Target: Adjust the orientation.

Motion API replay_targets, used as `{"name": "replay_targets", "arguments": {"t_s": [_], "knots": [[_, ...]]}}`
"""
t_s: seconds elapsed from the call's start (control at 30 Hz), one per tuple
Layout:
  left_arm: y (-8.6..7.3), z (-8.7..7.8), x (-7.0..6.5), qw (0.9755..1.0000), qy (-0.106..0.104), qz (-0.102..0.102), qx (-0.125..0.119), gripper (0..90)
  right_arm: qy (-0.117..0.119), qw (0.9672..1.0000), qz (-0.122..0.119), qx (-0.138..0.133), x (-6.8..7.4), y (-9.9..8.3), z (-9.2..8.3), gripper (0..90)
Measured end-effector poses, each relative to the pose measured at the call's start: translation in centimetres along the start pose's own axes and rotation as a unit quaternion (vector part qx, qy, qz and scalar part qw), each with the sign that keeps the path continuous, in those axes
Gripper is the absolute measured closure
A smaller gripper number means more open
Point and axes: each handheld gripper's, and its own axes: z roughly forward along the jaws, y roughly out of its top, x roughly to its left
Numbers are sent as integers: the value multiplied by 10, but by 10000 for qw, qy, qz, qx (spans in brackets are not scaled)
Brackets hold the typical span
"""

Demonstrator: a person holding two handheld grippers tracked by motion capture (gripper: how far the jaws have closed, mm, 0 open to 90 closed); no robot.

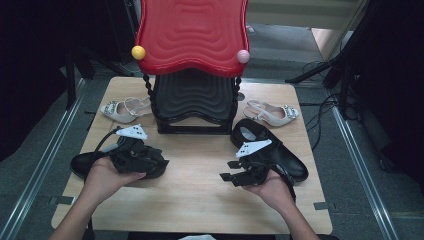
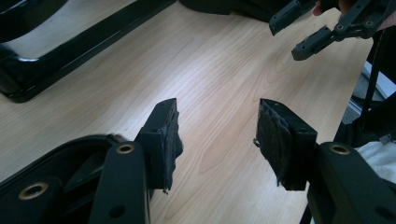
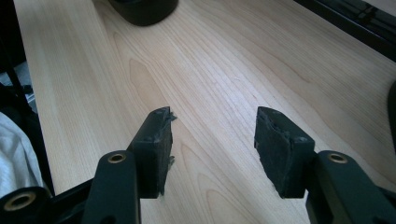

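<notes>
My left gripper (image 1: pixel 161 167) hovers over the left part of the wooden table (image 1: pixel 195 195), above a black leather shoe (image 1: pixel 81 164), and points right. In the left gripper view its jaws (image 2: pixel 217 135) stand open over bare wood. My right gripper (image 1: pixel 226 170) points left, beside a second black shoe (image 1: pixel 272 150). The right gripper view shows that gripper (image 3: pixel 212 140) open, with bare wood between the pads. The two grippers face each other across a gap, and the right gripper (image 2: pixel 303 28) appears far off in the left gripper view.
A two-tier shoe rack stands at the back middle, with a red top shelf (image 1: pixel 192 35) over a black lower shelf (image 1: pixel 194 100). A beige sandal (image 1: pixel 122 109) lies left of it and another sandal (image 1: pixel 272 114) lies right. Dark stands and cables flank the table.
</notes>
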Motion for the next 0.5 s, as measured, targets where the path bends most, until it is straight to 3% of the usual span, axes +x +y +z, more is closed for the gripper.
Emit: {"name": "replay_targets", "arguments": {"t_s": [0.3,0.5], "knots": [[-13,-21,8,9996,234,-139,12,521,108,9998,-128,107,0,6,10,458],[-23,-26,16,9985,391,-303,214,519,151,9997,-93,184,-3,9,16,453]]}}
